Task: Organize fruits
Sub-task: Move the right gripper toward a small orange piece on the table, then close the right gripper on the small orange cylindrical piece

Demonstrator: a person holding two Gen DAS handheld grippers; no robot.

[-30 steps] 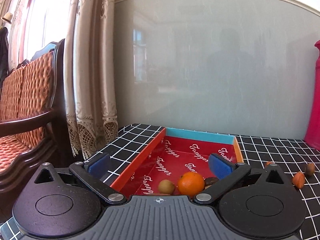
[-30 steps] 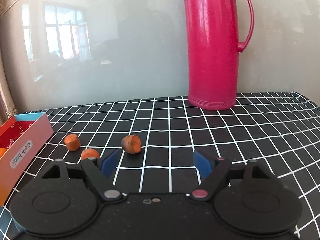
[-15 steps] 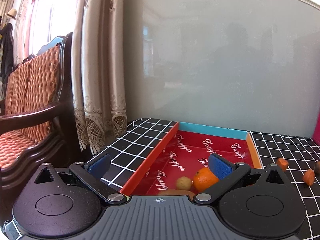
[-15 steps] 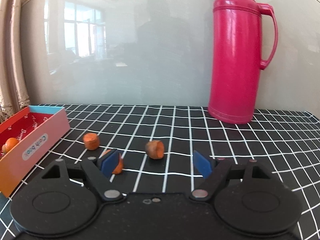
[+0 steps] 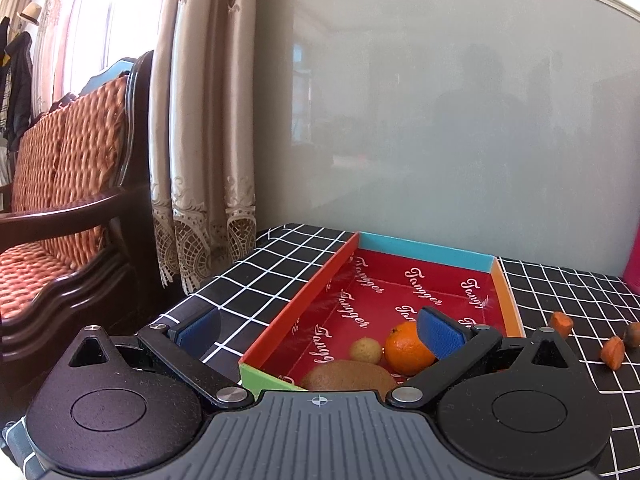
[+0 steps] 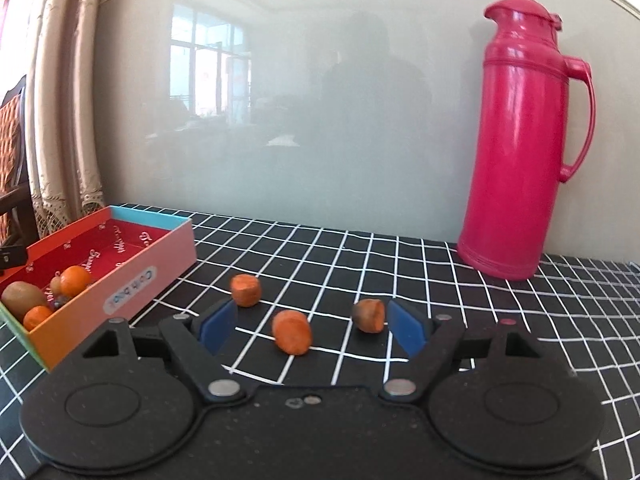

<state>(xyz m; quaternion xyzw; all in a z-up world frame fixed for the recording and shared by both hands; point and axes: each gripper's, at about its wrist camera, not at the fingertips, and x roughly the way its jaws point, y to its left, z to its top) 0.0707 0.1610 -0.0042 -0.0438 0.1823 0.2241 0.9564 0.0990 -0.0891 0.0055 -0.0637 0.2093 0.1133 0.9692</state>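
The right gripper [image 6: 308, 322] is held wide open and empty; since a second ago it has been swung left, so the middle orange piece [image 6: 292, 332] is now framed at lower centre. The left gripper [image 5: 320, 330], released, hovers over the box [image 5: 507, 300], lower centre.

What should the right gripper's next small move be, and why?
Probably ease the right gripper forward and down around the middle orange piece. Its jaws stand open with nothing between them, and that piece lies loose on the checked cloth, nearest and roughly centred ahead, outside the box.
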